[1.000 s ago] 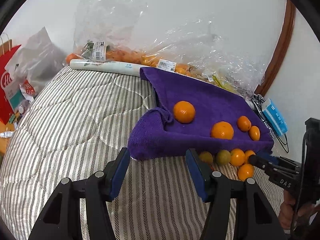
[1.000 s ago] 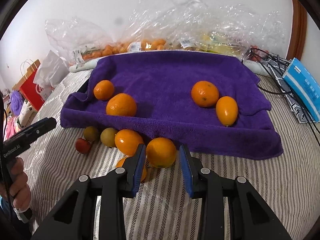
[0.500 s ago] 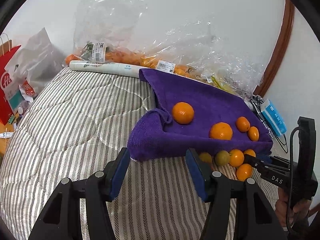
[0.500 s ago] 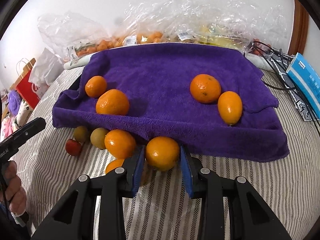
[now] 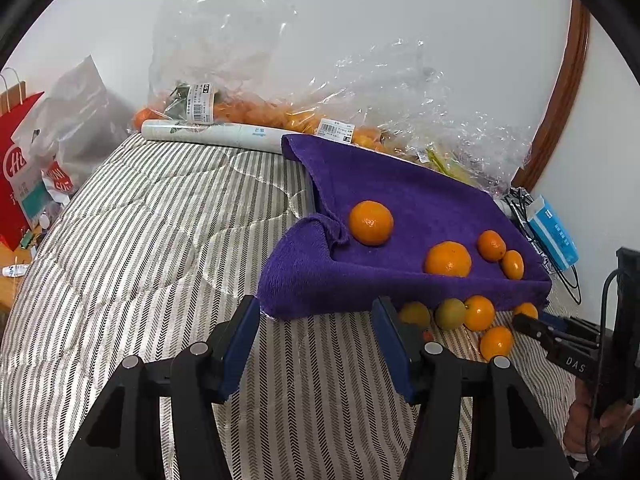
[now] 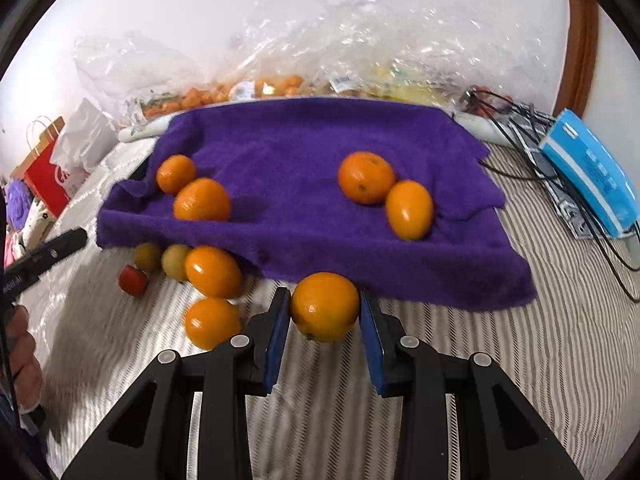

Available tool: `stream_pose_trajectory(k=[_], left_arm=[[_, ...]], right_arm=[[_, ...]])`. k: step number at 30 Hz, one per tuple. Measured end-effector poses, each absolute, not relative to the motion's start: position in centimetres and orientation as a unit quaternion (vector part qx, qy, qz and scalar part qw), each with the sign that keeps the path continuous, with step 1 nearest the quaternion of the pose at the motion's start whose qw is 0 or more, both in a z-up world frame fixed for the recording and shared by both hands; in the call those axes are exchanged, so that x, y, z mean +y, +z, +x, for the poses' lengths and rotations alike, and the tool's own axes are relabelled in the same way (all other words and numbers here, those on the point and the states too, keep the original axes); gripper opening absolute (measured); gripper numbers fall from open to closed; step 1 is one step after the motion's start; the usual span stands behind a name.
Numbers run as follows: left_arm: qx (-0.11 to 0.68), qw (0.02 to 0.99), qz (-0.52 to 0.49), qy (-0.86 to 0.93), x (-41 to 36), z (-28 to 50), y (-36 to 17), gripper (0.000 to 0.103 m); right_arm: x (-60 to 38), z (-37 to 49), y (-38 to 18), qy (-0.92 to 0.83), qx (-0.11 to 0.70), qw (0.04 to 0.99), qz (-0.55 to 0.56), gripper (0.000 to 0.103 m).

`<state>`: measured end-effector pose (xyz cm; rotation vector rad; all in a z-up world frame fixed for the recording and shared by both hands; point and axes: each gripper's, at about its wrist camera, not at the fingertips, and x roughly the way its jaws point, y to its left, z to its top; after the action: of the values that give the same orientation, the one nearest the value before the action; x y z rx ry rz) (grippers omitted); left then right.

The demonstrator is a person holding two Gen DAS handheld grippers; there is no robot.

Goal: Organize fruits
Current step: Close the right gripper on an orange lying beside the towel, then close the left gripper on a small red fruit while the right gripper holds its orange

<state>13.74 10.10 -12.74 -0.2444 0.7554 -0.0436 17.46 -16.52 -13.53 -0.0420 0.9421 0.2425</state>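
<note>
A purple towel point(image 6: 304, 184) lies on the striped bed and carries several oranges, such as one point(image 6: 366, 177) at its right and one point(image 6: 202, 200) at its left. My right gripper point(image 6: 325, 307) is shut on an orange point(image 6: 325, 307) and holds it just above the bedding at the towel's front edge. More oranges point(image 6: 213, 272), two small yellow-green fruits point(image 6: 175, 261) and a small red fruit point(image 6: 133, 280) lie on the bedding to its left. My left gripper point(image 5: 316, 320) is open and empty, in front of the towel's point(image 5: 400, 208) left corner.
Clear plastic bags of fruit point(image 6: 280, 84) line the wall behind the towel. A blue box point(image 6: 592, 168) and black cables point(image 6: 520, 120) lie at the right. A white roll point(image 5: 216, 136), a red paper bag point(image 5: 20, 160) and a white bag stand at the left.
My right gripper has closed on the orange at the towel's edge and lifted it slightly toward the towel. The left gripper has stayed open and has hardly moved.
</note>
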Motion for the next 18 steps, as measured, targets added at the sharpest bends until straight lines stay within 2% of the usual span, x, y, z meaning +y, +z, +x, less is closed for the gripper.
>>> stream_pose_trajectory(k=[18], left_arm=[[0.377,0.920,-0.105,-0.023,9.5,13.9,-13.3,0.056]], right_arm=[[-17.2,16.6,-14.1,0.120,0.431,0.894,-0.037,0.034]])
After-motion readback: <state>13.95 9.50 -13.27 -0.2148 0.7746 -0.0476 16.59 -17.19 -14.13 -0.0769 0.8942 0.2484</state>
